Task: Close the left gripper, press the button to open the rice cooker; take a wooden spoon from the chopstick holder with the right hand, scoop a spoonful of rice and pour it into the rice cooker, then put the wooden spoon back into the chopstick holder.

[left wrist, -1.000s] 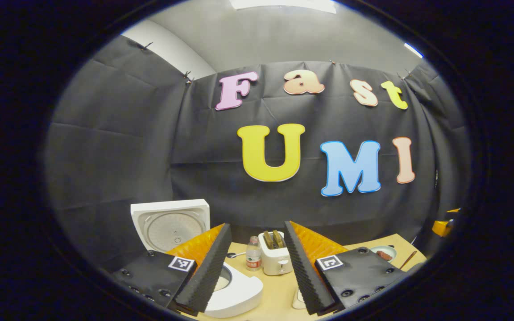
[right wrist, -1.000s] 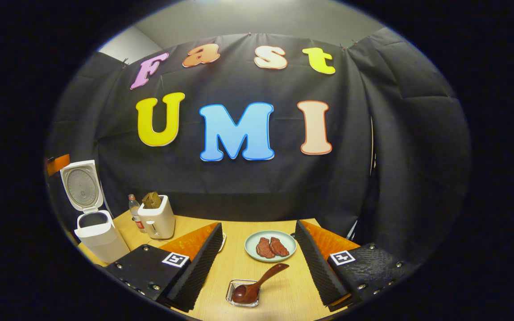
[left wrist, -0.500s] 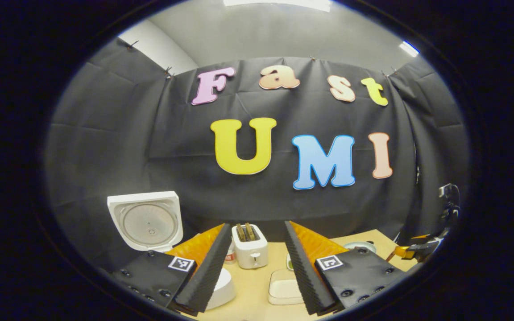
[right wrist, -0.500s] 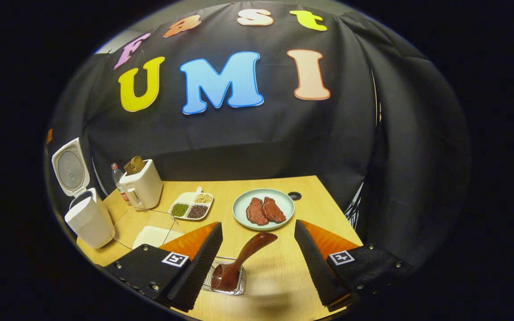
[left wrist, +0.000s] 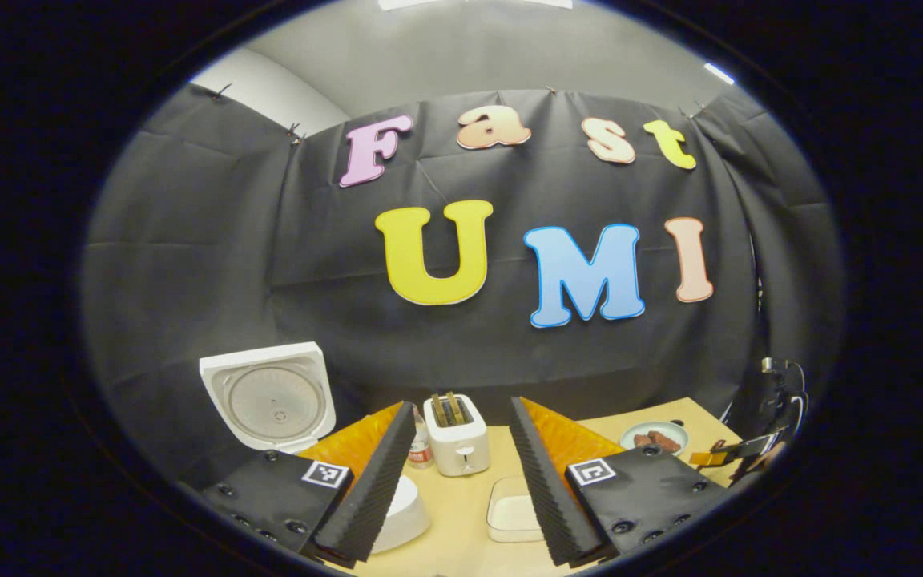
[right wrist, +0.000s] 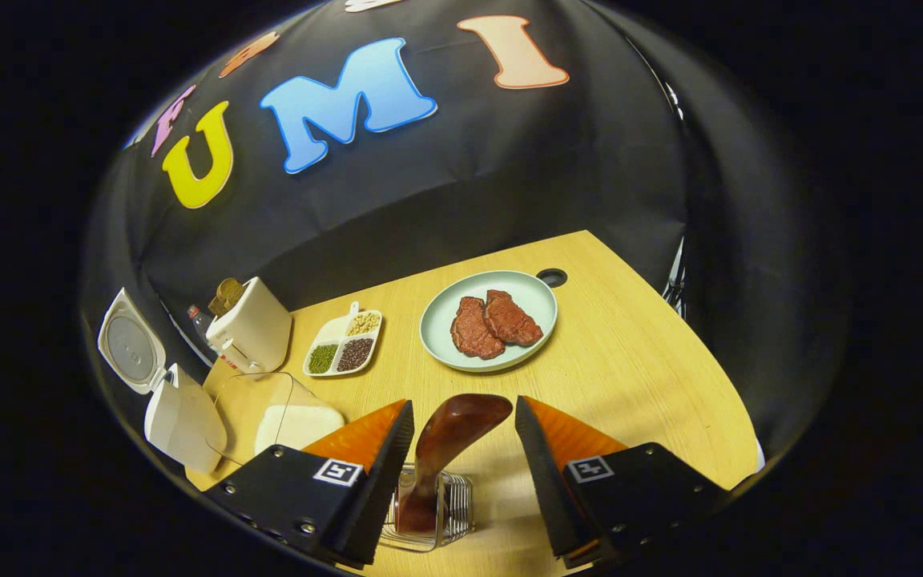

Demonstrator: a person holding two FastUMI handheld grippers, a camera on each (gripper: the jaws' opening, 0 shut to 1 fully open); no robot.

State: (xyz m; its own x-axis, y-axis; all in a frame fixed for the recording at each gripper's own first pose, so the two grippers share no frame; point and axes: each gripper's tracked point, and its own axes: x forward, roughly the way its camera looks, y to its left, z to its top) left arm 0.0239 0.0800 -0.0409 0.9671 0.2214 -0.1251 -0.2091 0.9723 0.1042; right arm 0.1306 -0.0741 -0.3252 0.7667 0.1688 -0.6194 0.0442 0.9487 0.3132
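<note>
Spoon handle between the spread fingers
Right claw [right wrist: 461,461] gapes, holding nothing; wooden spoon [right wrist: 447,445] leans up-right from the chopstick holder [right wrist: 445,521]. Left claw [left wrist: 461,473] open, empty.

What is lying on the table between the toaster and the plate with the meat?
In the right gripper view, a small divided dish of beans lies between the toaster and the plate.

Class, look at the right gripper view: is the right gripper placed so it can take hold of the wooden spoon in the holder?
Probably yes. The right gripper is open, and the wooden spoon handle rises from the chopstick holder between its fingers, with nothing between them.
</note>
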